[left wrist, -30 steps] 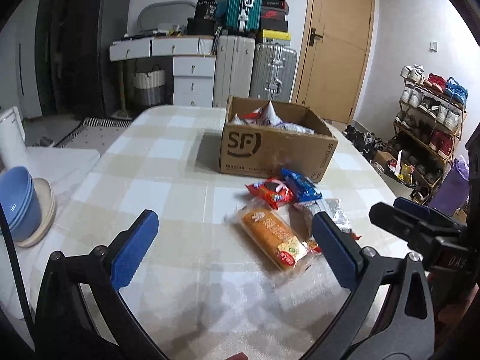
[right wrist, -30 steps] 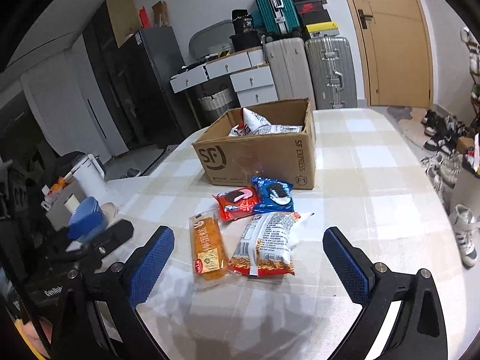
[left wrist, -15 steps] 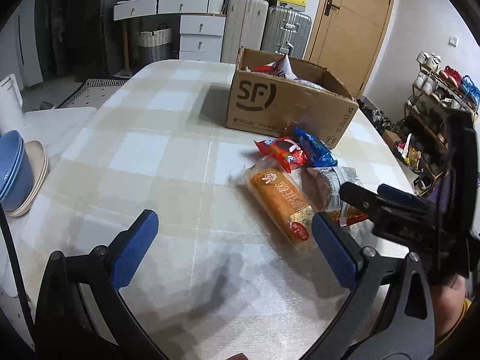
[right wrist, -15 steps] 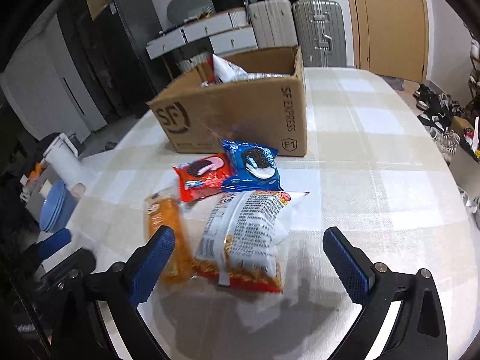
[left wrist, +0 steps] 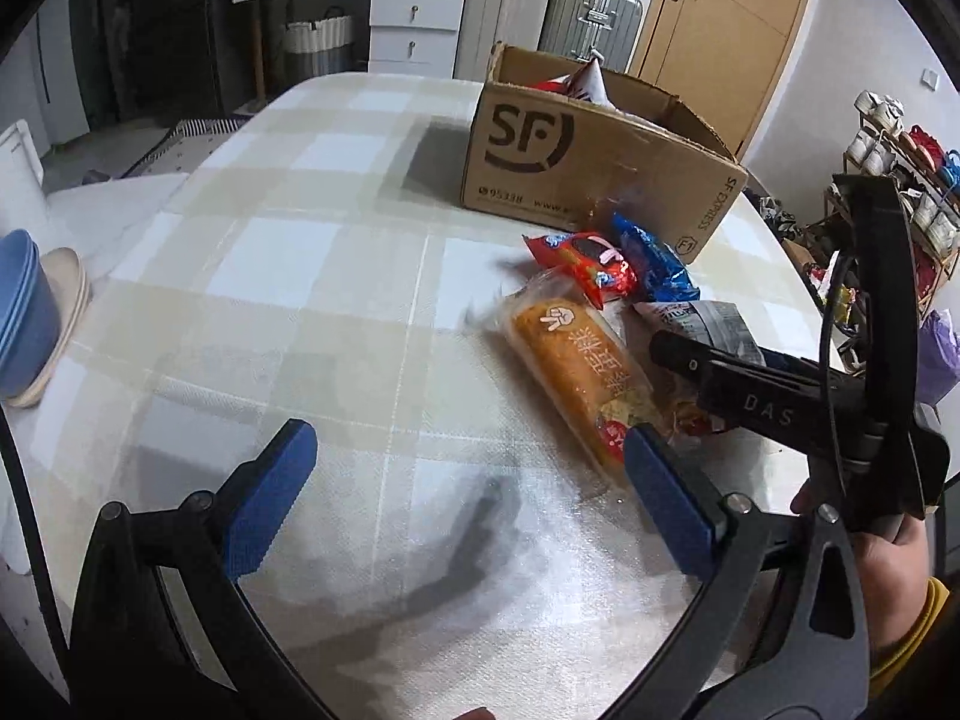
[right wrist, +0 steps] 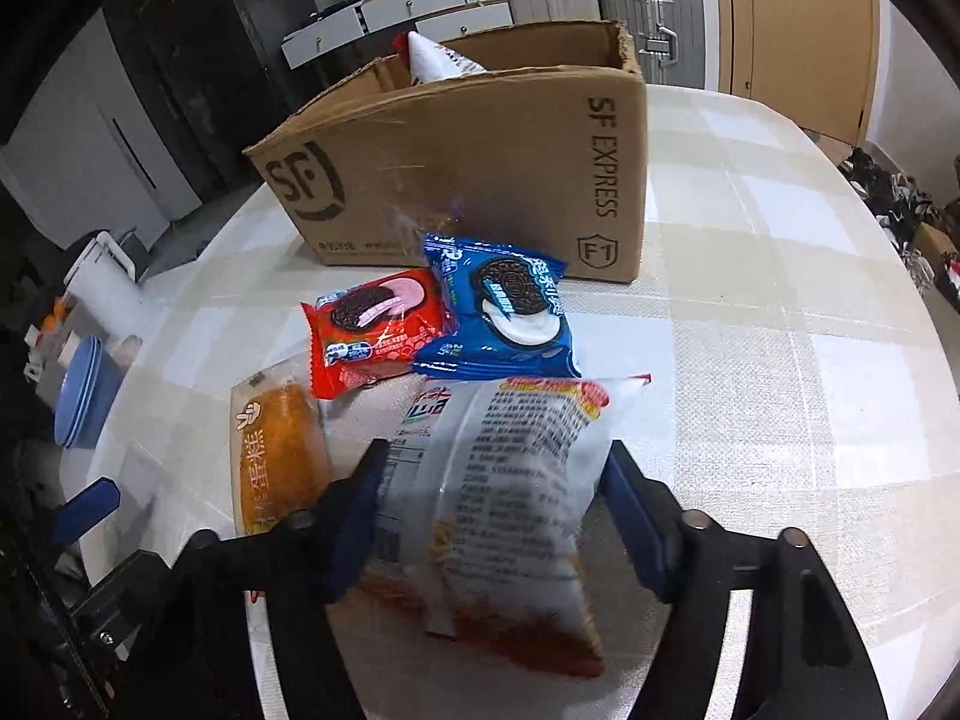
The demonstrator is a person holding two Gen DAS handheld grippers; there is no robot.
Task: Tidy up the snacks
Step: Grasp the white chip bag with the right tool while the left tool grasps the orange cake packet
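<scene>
An open SF cardboard box point(left wrist: 588, 168) point(right wrist: 480, 162) stands on the checked table with snack bags inside. In front of it lie a red Oreo pack point(right wrist: 375, 330) point(left wrist: 591, 267), a blue Oreo pack point(right wrist: 504, 312) point(left wrist: 654, 261), an orange cake bar point(left wrist: 576, 372) point(right wrist: 273, 456) and a large white-and-red noodle bag point(right wrist: 510, 498). My right gripper point(right wrist: 489, 516) is closed around the noodle bag, its pads against both sides. My left gripper point(left wrist: 462, 498) is open and empty, low over the table; its right pad point(left wrist: 666, 498) is beside the cake bar's near end.
Blue bowls on a plate point(left wrist: 24, 318) sit on a side surface to the left. Drawers and suitcases point(left wrist: 540, 6) stand behind the table, a shoe rack point(left wrist: 900, 180) to the right. The table point(left wrist: 288, 252) edge curves away on the right.
Both grippers moved forward and down toward the snacks. The right gripper's fingers narrowed from wide open onto the noodle bag. The left gripper stayed open.
</scene>
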